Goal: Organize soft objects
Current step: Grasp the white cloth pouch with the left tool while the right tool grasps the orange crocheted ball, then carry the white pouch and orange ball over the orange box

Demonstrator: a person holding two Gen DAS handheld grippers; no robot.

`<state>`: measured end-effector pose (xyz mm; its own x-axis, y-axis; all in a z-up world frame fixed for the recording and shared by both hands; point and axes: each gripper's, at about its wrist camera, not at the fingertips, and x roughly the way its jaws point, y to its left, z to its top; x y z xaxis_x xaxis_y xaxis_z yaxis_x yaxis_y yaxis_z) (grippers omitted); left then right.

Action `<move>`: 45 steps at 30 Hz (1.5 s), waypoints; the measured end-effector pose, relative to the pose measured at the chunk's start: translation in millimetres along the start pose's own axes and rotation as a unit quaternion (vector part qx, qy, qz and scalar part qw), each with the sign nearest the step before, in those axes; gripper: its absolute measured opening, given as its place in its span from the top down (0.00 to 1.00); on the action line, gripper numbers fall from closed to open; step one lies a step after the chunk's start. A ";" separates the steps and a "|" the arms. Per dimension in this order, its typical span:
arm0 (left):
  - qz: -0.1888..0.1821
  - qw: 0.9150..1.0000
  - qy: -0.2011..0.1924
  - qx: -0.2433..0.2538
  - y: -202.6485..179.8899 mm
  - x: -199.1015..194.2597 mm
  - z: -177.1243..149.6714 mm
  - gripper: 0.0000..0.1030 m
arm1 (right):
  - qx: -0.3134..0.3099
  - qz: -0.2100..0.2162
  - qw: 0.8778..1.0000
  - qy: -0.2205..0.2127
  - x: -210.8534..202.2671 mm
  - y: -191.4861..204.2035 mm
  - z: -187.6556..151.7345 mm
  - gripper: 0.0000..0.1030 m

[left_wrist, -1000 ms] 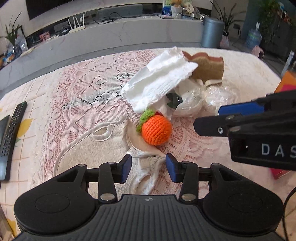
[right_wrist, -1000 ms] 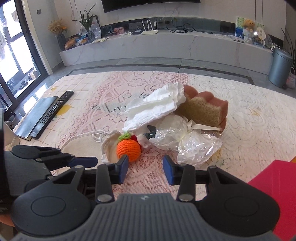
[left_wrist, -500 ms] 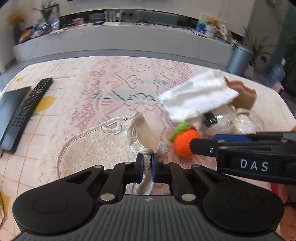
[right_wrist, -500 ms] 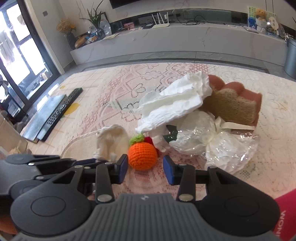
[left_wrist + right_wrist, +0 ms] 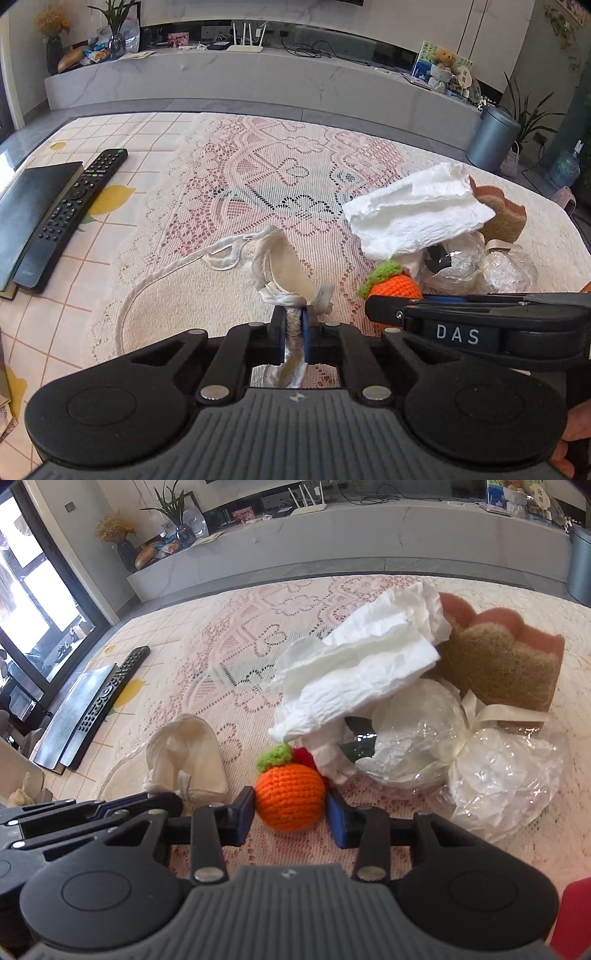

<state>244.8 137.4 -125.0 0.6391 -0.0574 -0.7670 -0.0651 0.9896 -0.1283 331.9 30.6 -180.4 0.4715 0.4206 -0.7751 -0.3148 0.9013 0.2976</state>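
A: Left tongs (image 5: 293, 326) pinched tight on the gathered neck of the cloth pouch (image 5: 284, 271); limp and light, likely to sag, best held at that bunched neck

B: Right tongs (image 5: 290, 814) closing around the crochet orange (image 5: 290, 797), between the pads; squashy, probably rolls, so grip across the middle

A: Tissue (image 5: 354, 675) and plastic wrap (image 5: 491, 771) crowd just beyond; open lace cloth (image 5: 288, 173) ahead of the left tongs, remote (image 5: 70, 218) far off left
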 end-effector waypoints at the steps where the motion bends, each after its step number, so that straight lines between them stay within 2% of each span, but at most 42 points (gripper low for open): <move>1: 0.000 1.000 -0.002 -0.001 -0.1 -2.4 0.0 0.91 | -0.001 0.001 1.000 -0.002 -4.2 0.9 -0.2 0.61; 6: -0.016 1.000 -0.005 -0.025 2.6 -22.4 -3.2 0.91 | -0.014 0.001 1.000 -0.007 -32.3 9.9 -5.5 0.61; 10: -0.020 0.999 -0.025 -0.018 -6.1 -51.4 -5.7 0.91 | -0.018 0.006 1.000 -0.020 -68.5 14.8 -13.0 0.61; 17: -0.053 0.997 -0.061 -0.014 -29.9 -112.8 -16.1 0.91 | -0.013 0.026 0.999 -0.042 -139.7 20.9 -36.3 0.61; 28: -0.125 0.988 -0.090 0.020 -78.8 -180.8 -42.2 0.91 | -0.015 -0.009 0.994 -0.110 -253.6 6.3 -94.4 0.61; 34: -0.188 0.975 -0.097 0.062 -123.5 -200.5 -52.7 0.91 | 0.004 -0.054 0.987 -0.154 -308.5 -26.7 -126.1 0.60; 39: -0.233 0.960 -0.104 0.115 -173.9 -207.9 -49.8 0.91 | 0.032 -0.097 0.978 -0.183 -349.7 -69.5 -141.9 0.60; 45: -0.287 0.938 -0.104 0.167 -235.9 -200.1 -34.3 0.91 | 0.044 -0.159 0.966 -0.200 -386.3 -120.0 -146.7 0.60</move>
<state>105.9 -89.1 37.2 0.6335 -0.6004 -0.4881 0.5561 0.7919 -0.2523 66.7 -255.3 1.6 0.8189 0.1124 -0.5628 -0.0394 0.9893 0.1401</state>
